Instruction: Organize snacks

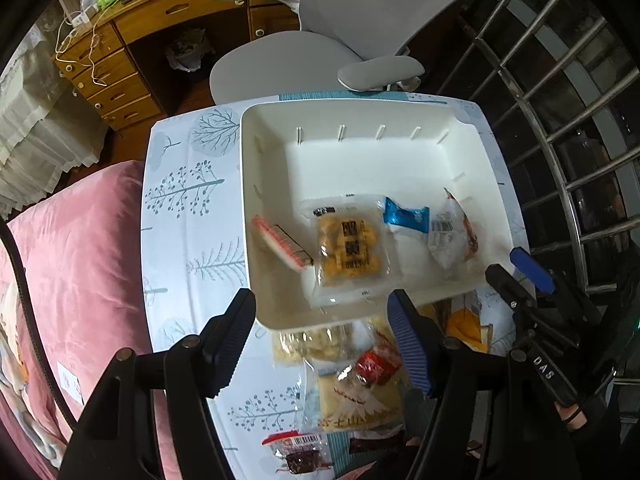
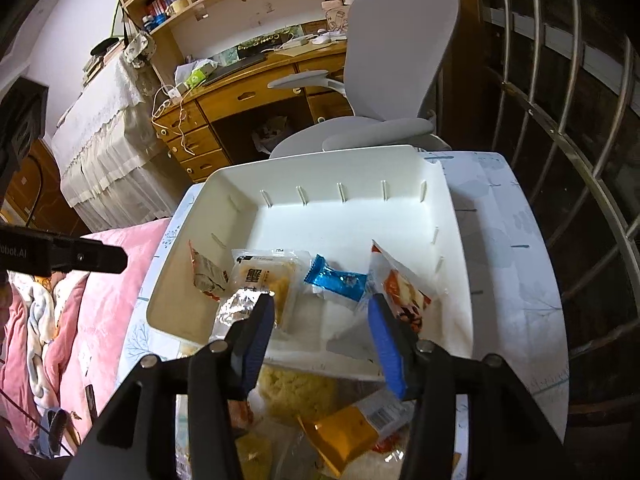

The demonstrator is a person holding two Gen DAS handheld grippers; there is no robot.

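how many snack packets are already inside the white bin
4, maybe more hidden. In the white bin, left to right: a pink striped packet against the left wall, a clear pack of yellow snacks, a blue-topped packet, and a white-and-red packet.

Home bedroom — pink quilt (image 1: pixel 80 248), wooden desk (image 2: pixel 224 100).

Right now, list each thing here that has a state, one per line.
left gripper: open, empty, above the table's snack pile
right gripper: open, empty, at the bin's near wall
white bin: on the table, partly filled
blue packet: lying in the bin
orange packet: on the table, outside the bin
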